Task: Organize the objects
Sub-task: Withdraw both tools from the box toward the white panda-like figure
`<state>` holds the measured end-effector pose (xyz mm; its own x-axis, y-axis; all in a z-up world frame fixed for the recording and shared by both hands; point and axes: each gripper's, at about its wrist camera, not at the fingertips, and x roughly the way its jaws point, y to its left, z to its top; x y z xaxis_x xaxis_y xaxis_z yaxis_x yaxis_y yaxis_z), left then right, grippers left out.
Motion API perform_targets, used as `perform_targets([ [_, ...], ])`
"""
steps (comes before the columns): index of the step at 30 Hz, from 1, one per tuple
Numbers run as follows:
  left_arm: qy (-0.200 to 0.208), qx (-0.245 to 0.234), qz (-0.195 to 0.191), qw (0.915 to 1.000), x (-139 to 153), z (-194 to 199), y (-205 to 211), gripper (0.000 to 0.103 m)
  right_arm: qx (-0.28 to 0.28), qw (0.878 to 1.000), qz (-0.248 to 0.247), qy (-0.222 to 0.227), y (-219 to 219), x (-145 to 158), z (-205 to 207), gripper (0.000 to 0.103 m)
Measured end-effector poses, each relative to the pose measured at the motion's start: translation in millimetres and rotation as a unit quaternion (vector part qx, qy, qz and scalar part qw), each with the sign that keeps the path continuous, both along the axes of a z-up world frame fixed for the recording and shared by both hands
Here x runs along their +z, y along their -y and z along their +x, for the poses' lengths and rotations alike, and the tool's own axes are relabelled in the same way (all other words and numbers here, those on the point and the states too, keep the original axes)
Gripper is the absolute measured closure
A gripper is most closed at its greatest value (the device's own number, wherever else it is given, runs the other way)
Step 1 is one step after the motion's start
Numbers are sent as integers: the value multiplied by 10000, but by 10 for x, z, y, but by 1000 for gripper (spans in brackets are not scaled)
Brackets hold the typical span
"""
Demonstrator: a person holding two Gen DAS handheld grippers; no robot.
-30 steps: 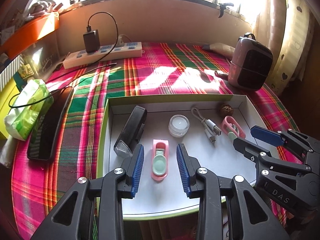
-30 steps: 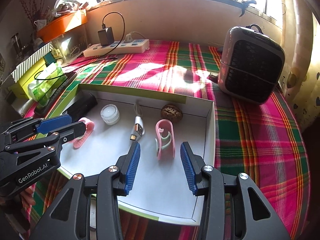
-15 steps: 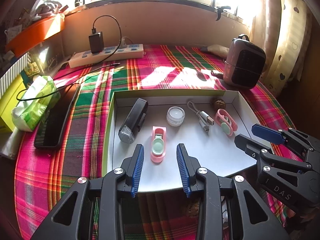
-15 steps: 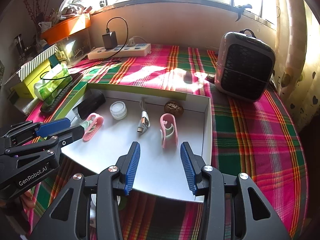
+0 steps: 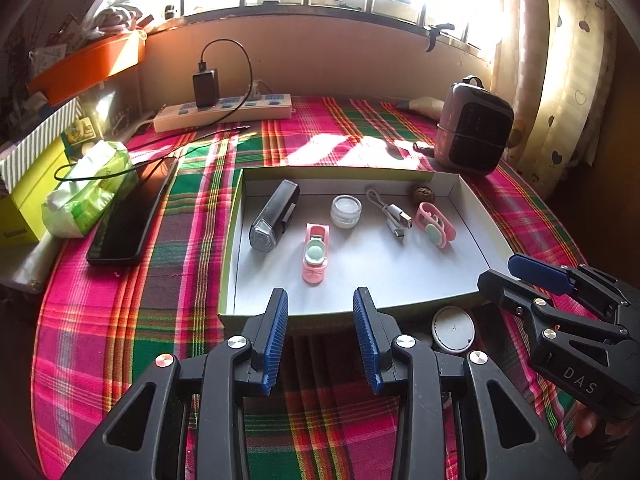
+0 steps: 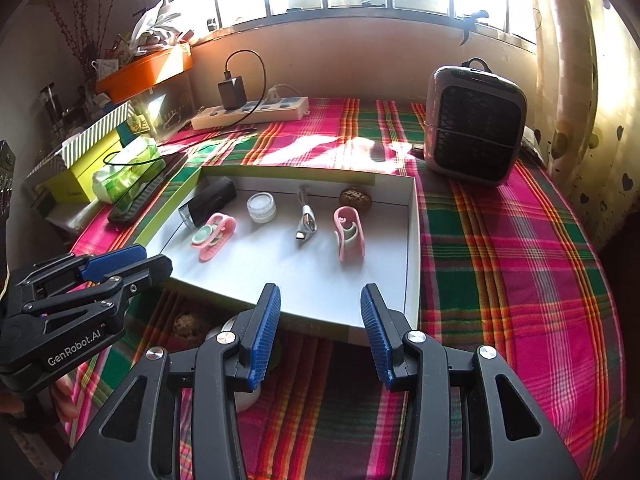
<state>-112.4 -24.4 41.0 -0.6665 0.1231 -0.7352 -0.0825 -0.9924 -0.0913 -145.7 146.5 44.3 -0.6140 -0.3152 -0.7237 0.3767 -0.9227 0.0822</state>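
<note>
Left gripper (image 5: pixel 320 334) spread, right gripper (image 6: pixel 320 334) spread, empty

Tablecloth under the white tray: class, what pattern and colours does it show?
The tablecloth is plaid in pink, green and orange; clearest in the right wrist view.

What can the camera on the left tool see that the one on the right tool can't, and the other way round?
Only the left wrist view shows the white round lid in full on the cloth in front of the box, plus the right tool from the side.

Only the right wrist view shows a walnut on the cloth near the box's front edge, and the left tool from the side.

Both show the white box holding a black light, small jar, cable, two pink clips and a walnut, plus the heater and power strip.
</note>
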Motion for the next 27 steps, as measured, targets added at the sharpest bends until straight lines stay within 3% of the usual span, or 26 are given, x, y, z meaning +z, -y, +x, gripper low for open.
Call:
perform_targets([
  [15, 159, 27, 324, 9993, -152, 213, 139, 71, 332, 9989, -173, 266, 17, -168, 349, 59],
  [18, 206, 82, 339, 9992, -186, 225, 171, 71, 432, 9986, -147, 284, 72, -205, 388, 51],
  [27, 246, 88, 406, 9988, -218, 261, 199, 71, 688, 9969, -86, 360, 268, -294, 455, 50],
])
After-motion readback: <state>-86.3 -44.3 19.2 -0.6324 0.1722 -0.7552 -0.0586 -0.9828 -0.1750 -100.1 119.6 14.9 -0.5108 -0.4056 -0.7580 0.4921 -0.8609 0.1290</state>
